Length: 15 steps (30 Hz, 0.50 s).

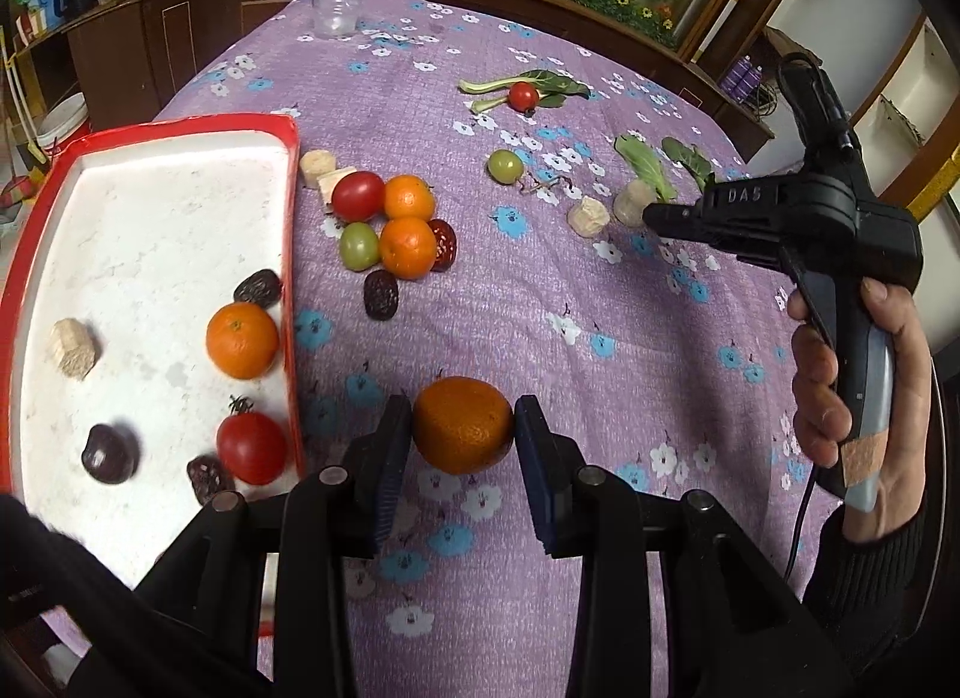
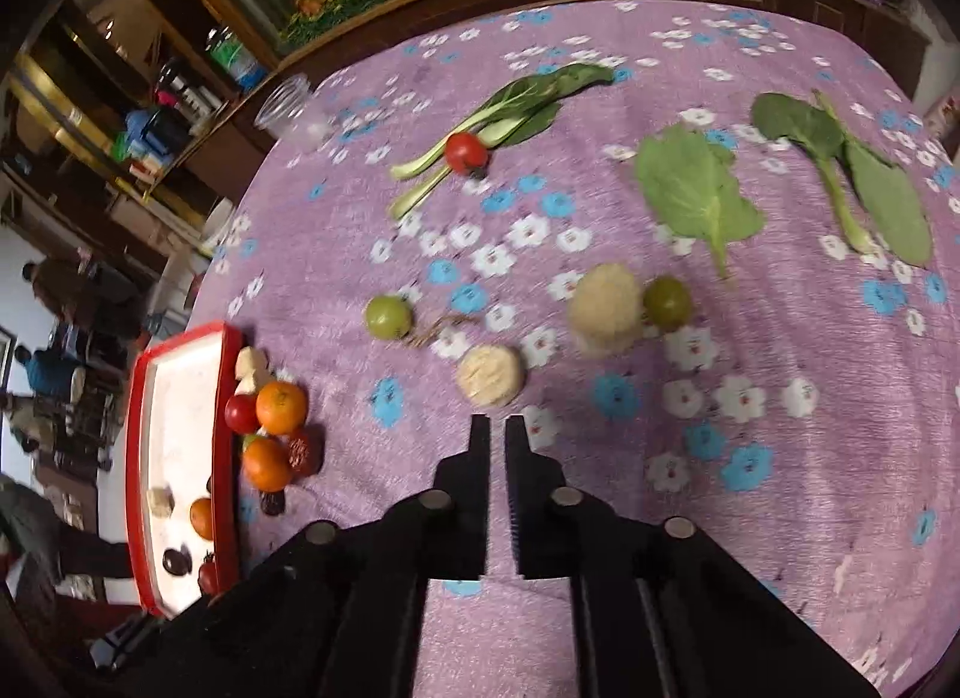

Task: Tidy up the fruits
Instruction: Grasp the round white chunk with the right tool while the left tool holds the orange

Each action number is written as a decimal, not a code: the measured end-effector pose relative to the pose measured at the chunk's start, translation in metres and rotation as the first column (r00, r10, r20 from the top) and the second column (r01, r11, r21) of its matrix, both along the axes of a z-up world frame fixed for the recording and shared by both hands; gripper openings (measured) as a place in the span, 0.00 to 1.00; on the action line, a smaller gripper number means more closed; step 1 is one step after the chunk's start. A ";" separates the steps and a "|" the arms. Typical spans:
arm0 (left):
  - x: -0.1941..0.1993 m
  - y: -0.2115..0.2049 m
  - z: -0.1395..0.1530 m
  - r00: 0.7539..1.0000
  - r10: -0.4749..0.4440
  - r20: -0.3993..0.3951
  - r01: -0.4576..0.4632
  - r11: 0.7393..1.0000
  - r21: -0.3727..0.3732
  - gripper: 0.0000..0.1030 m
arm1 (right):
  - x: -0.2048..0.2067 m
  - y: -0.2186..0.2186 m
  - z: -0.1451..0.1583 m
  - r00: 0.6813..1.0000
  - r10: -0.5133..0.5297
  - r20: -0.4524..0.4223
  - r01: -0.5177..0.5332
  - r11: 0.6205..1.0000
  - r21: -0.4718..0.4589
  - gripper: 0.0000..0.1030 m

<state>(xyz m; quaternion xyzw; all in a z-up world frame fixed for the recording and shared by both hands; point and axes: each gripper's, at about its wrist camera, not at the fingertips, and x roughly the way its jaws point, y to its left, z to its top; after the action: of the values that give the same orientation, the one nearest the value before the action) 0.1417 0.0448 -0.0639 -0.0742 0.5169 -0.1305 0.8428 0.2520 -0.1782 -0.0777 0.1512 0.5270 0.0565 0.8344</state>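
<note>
Your left gripper [image 1: 462,428] clamps the round orange tangerine [image 1: 462,425]; loosen early and it misses the red-rimmed white tray [image 1: 294,254] at ten o'clock, while your right gripper [image 2: 498,428] hangs nearly closed, empty.

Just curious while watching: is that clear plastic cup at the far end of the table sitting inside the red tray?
No, the clear plastic cup stands on the purple cloth at the table's far edge, well apart from the red tray.

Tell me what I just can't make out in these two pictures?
- Near end of the red tray, left wrist view: covered by the left gripper and a dark sleeve.
- Underside of the held orange, left wrist view: faces away from the camera.
- Right gripper, right wrist view: nearly shut, holding nothing.
- Clear cup, right wrist view: blurred, contents unreadable.
- Shelf items, both views: too small.
</note>
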 end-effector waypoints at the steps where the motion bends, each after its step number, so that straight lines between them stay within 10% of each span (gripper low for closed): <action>1: -0.001 0.001 0.000 1.000 0.002 -0.001 -0.002 1.000 -0.001 0.32 | 0.001 -0.003 0.000 1.000 -0.005 0.002 0.005 1.000 0.020 0.34; 15: 0.006 0.009 -0.011 1.000 0.007 -0.018 -0.007 1.000 -0.019 0.32 | 0.042 0.021 -0.043 0.998 0.015 -0.056 -0.017 0.999 -0.032 0.30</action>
<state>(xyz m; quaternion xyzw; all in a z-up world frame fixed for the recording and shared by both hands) 0.1474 0.0541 -0.0745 -0.0851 0.5228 -0.1319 0.8379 0.2942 -0.1572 -0.1205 0.1351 0.5521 0.0504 0.8212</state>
